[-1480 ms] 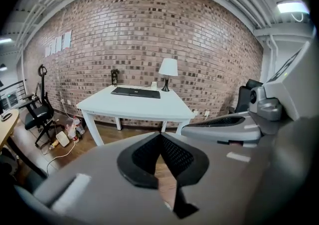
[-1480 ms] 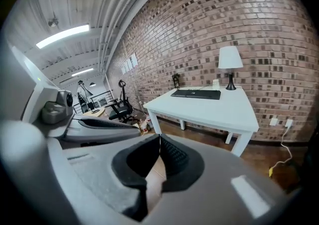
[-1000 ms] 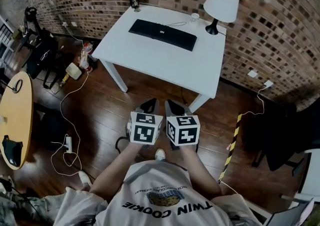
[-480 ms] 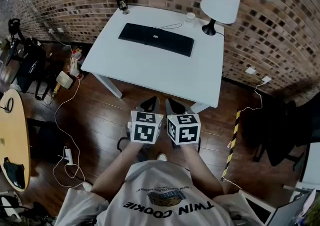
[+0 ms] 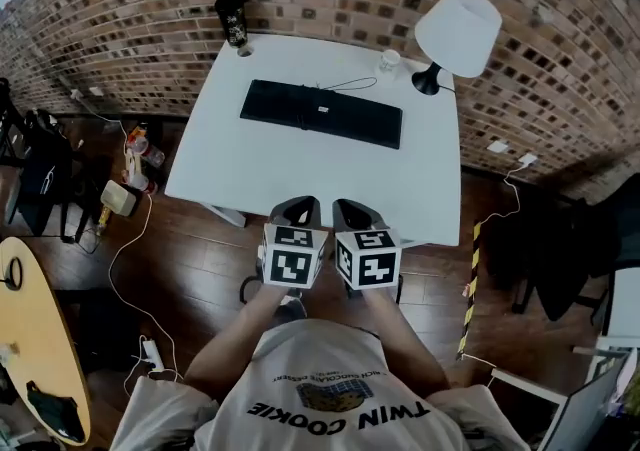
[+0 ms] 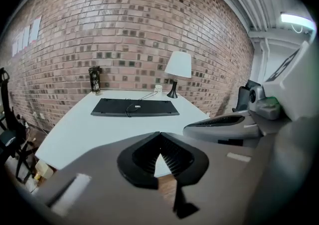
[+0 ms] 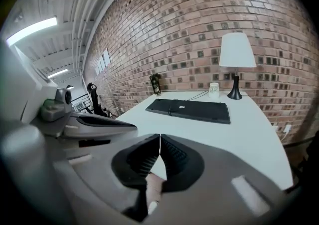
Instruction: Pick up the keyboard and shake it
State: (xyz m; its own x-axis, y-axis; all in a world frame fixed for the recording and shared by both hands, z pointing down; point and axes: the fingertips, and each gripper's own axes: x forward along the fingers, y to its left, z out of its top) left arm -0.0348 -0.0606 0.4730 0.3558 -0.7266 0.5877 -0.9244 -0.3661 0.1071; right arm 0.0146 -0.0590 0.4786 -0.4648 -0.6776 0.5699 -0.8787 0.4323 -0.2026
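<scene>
Left gripper [image 5: 296, 209] and right gripper [image 5: 352, 209] side by side at near edge of tabletop [image 5: 300, 174], both with jaws pressed together, nothing between. Keyboard [image 5: 322, 113] flat at far middle, well apart from both. Lamp [image 5: 457, 31] far right, dark tumbler [image 5: 233, 19] far left. Probably paired for lift at both keyboard ends; would need opening first.

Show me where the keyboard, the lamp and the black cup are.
keyboard [image 5: 340, 119], head view, middle of its black top.
lamp [image 5: 458, 31], head view, on the white shade.
black cup [image 5: 235, 24], head view, on its side.
</scene>
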